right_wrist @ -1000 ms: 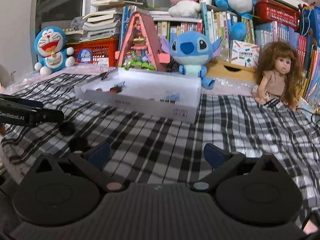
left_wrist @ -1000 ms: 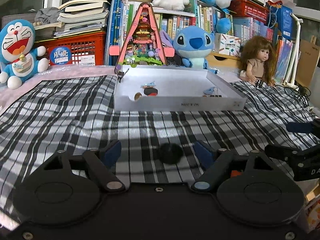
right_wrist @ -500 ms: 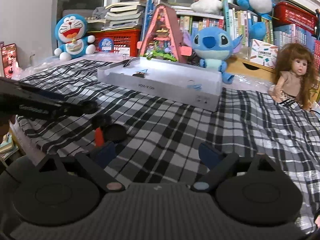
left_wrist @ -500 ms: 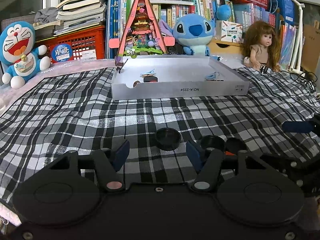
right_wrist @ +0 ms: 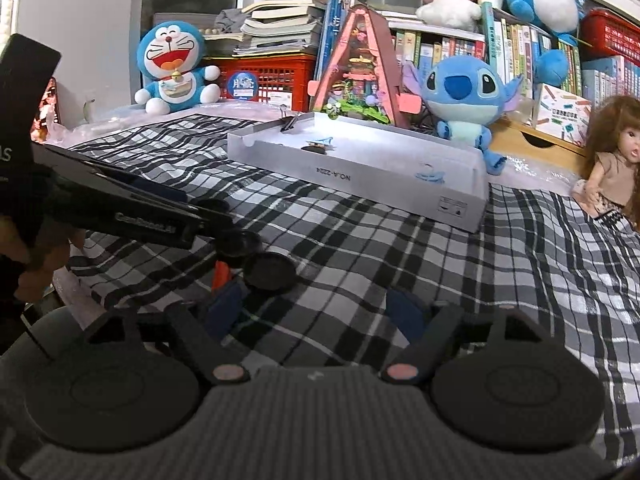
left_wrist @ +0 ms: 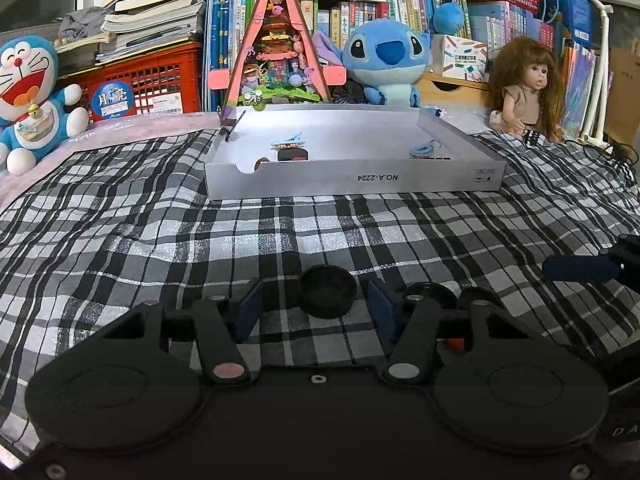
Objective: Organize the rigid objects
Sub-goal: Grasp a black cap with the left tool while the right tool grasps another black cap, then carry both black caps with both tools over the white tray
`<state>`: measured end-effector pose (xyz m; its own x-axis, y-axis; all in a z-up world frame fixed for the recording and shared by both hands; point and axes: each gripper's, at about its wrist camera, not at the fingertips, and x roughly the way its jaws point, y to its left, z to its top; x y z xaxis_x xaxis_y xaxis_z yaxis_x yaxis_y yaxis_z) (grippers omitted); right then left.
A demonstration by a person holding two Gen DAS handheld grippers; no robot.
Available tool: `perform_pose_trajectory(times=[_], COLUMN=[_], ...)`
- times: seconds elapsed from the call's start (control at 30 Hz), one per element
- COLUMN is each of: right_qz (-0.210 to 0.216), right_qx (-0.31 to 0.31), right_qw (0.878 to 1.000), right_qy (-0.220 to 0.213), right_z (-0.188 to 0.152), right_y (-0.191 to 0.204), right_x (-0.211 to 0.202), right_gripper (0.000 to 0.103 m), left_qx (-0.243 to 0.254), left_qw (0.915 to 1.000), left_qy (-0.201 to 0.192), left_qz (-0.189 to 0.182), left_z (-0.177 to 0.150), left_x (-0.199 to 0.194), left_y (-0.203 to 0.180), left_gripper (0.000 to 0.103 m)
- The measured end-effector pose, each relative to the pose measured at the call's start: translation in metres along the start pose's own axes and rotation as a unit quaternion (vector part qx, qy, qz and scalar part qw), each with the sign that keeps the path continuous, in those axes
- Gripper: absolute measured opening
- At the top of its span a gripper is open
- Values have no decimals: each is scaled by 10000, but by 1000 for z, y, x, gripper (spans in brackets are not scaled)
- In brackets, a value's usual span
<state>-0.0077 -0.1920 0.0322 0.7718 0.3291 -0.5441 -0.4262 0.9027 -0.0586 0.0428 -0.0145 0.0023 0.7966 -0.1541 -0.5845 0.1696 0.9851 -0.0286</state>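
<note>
Caps lie loose on the cloth (left_wrist: 160, 240): left gripper (left_wrist: 314, 312) has been closing around one black cap (left_wrist: 328, 296), pads not yet touching, likely bound for the tray (left_wrist: 352, 186); right gripper (right_wrist: 316, 312), also narrowing, holds nothing.

A: What does the left gripper (left_wrist: 316, 312) look like up close?

B: Matte black body, two round domed housings side by side, and angled link arms ending in dark blue pads (left_wrist: 250, 312). Each link arm has a pale round pivot cap, the left one pinkish, the right one greyer. Small silver screws sit along the lower edge.

A: And the right gripper (right_wrist: 316, 314)?

B: Same build, but its centre plate is ribbed grey, with pinkish pivot caps. Seen from there, the left gripper's long black finger carries white lettering along its side, too blurred to read. A hand (right_wrist: 24, 256) shows at the left edge; no sleeve visible.
</note>
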Motion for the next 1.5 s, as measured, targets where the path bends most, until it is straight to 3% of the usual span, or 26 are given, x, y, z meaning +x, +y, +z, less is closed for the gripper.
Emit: perform_pose_trajectory(times=[0.27, 0.37, 0.53, 0.67, 1.03, 1.5], right_qz=[78, 125, 203, 207, -309, -782], right_qx=[-74, -16, 187, 302, 706, 1250], right_qw=[9999, 9999, 9996, 9993, 9969, 9890], right_qy=[-73, -37, -17, -37, -150, -109], right_z=[3, 3, 3, 3, 22, 64], right_y=[9, 11, 10, 9, -17, -61], right_x=[4, 9, 10, 8, 13, 28], right_gripper=[75, 64, 36, 36, 36, 36], left_qx=[-41, -16, 5, -81, -205, -377], left_qw=[10000, 10000, 9999, 9998, 9992, 9989], left_qy=[-15, -55, -117, -126, -105, -31], left_qz=[-29, -42, -51, -152, -318, -268], left_z=[1, 0, -2, 0, 30, 74], left_x=[1, 1, 1, -2, 1, 18], left_y=[3, 1, -2, -1, 14, 32], left_gripper=[40, 31, 30, 30, 30, 30])
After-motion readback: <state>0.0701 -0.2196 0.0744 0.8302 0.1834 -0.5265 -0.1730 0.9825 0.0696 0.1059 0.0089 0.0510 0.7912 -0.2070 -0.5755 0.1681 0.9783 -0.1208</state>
